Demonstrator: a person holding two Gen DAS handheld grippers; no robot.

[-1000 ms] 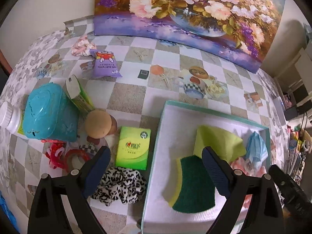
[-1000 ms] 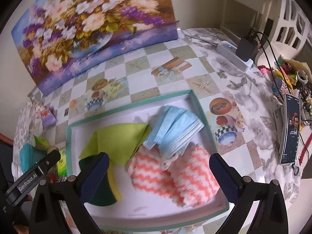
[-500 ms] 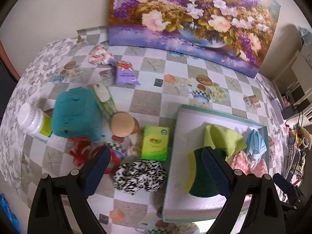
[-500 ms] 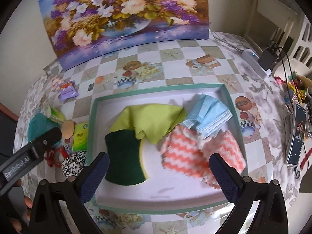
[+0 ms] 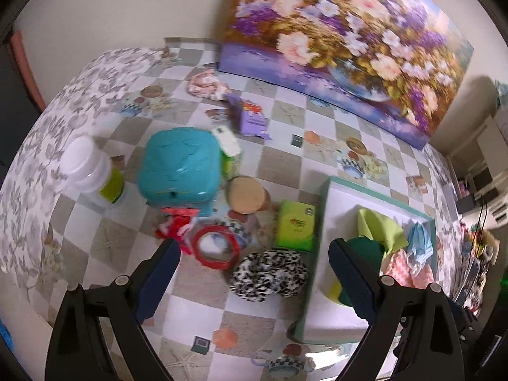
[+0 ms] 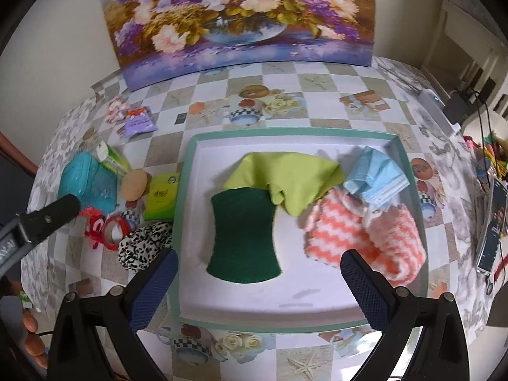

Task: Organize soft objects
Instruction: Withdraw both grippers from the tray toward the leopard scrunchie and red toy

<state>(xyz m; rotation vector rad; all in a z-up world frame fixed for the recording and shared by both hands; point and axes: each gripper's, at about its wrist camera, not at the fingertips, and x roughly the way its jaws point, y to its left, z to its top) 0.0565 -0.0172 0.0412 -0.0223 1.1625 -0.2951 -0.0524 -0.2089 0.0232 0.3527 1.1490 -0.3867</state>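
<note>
A white tray with a teal rim (image 6: pixel 187 190) (image 5: pixel 320 222) holds a green sponge (image 6: pixel 243 235), a lime cloth (image 6: pixel 285 174), a blue face mask (image 6: pixel 374 177) and an orange zigzag cloth (image 6: pixel 365 238). A leopard-print scrunchie (image 5: pixel 270 274) (image 6: pixel 143 247) lies on the table left of the tray. A pink floral cloth (image 5: pixel 206 84) lies at the back left. My left gripper (image 5: pixel 254 260) is open and empty above the scrunchie. My right gripper (image 6: pixel 258 266) is open and empty above the tray's front.
Left of the tray stand a teal box (image 5: pixel 179 166), a white bottle (image 5: pixel 92 171), a cork-lidded jar (image 5: pixel 246 195), a green tissue pack (image 5: pixel 295 225), a red tape roll (image 5: pixel 216 247) and a purple packet (image 5: pixel 250 119). A flower painting (image 6: pixel 238 16) leans at the back. A phone (image 6: pixel 492 222) lies at right.
Both grippers have pulled back and up. The left view has swung left from the tray to the scrunchie and clutter. The right view now shows the whole tray.
</note>
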